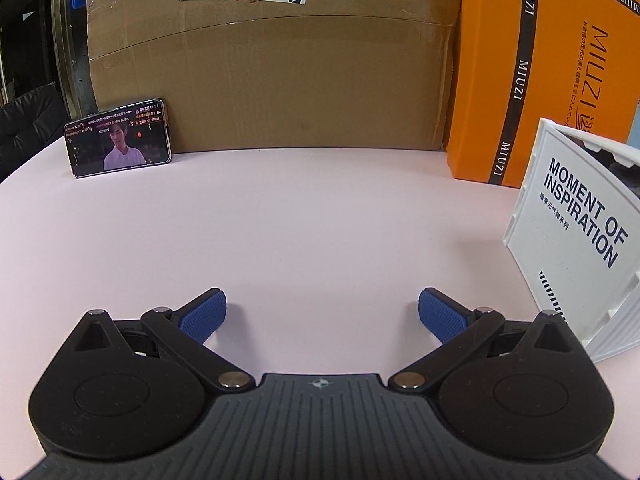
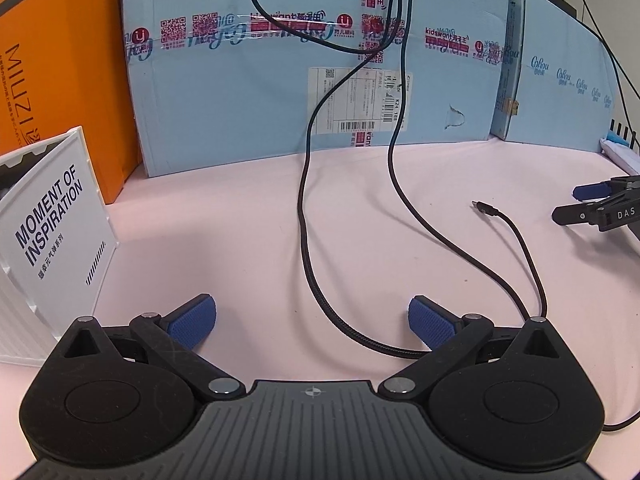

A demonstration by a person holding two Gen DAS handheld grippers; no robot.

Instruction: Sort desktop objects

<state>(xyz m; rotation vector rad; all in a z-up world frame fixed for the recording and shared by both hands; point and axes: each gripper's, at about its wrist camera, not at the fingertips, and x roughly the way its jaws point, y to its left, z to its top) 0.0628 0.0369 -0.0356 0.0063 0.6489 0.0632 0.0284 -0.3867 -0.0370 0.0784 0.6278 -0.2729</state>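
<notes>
Left wrist view: the left hand-held gripper [image 1: 322,312] hangs released over the bare pink table [image 1: 300,220], a phone [image 1: 120,138] propped against a cardboard box [image 1: 272,80]. The right hand-held gripper [image 2: 312,318], also released, straddles a black cable [image 2: 320,280]; the white organizer [image 2: 56,224] stands just left.

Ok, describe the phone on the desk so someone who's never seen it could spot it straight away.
Find the big brown cardboard box at the back of the pink table. At its lower left corner a phone leans on its long edge against it. It is the only lit screen, and a video is playing on it.
</notes>
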